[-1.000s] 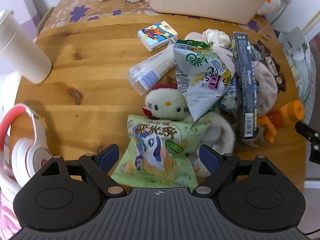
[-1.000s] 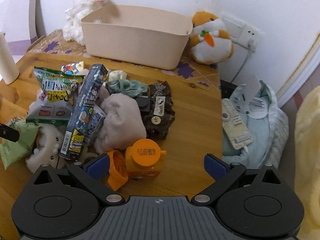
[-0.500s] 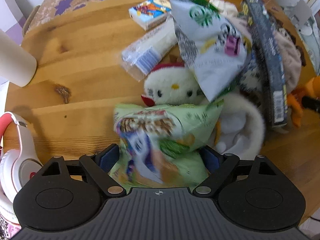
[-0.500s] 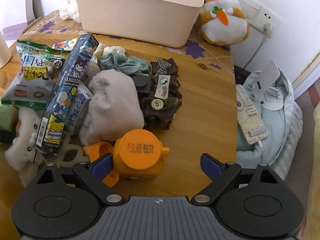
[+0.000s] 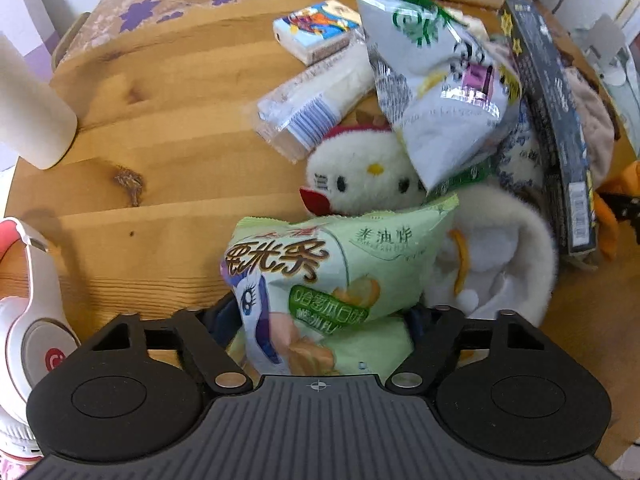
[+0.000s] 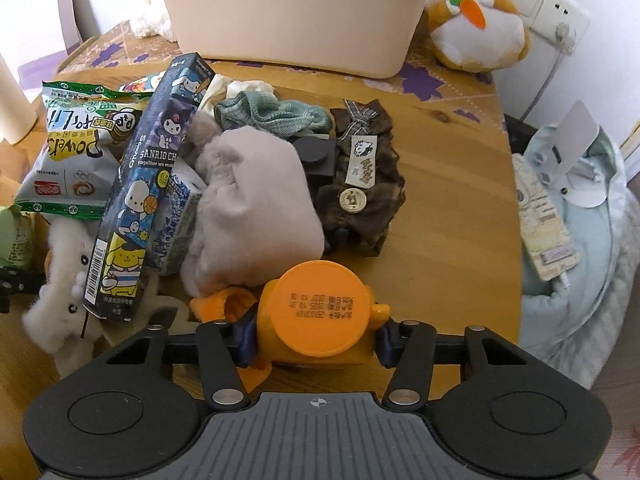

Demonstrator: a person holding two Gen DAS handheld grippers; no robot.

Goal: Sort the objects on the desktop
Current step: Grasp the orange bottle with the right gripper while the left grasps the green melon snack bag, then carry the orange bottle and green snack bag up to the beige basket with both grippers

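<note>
— Wooden table [image 5: 168, 92], yes? What is on the far left side of it?

— White and pink headphones [image 5: 28, 320] lie at the left edge, and behind them stands a cream cup [image 5: 28, 104]. Then comes bare wood.

— And the left gripper [image 5: 320, 316]?

— It points steeply down at the pale green snack bag [image 5: 332, 276]. The jaws have just been closing, and the bag is between them. Its sides bulge against the blue pads, so the left gripper is gripping the bag.

— What is near that bag?

— Just behind it sits a white cat plush [image 5: 360, 176] with a red bow. Behind the plush lie a clear packet [image 5: 308, 108] and a small colourful box [image 5: 316, 30]. To the right, a silver and green snack bag [image 5: 436, 92] leans over the plush, and a long dark box [image 5: 552, 120] with cartoon characters leans on the pile.

— Now the right wrist view?

— Beside the long dark box lies a grey fluffy cloth [image 6: 256, 200], then a brown checked item [image 6: 364, 184] with a bow and a tag. The beige bin [image 6: 296, 24] stands at the back of the table, a hamster plush [image 6: 476, 28] to its right.

— And the right gripper [image 6: 316, 336]?

— Its jaws have just been closing too. They press on both sides of the orange bottle [image 6: 320, 312], which stands upright at the near edge of the pile.
</note>
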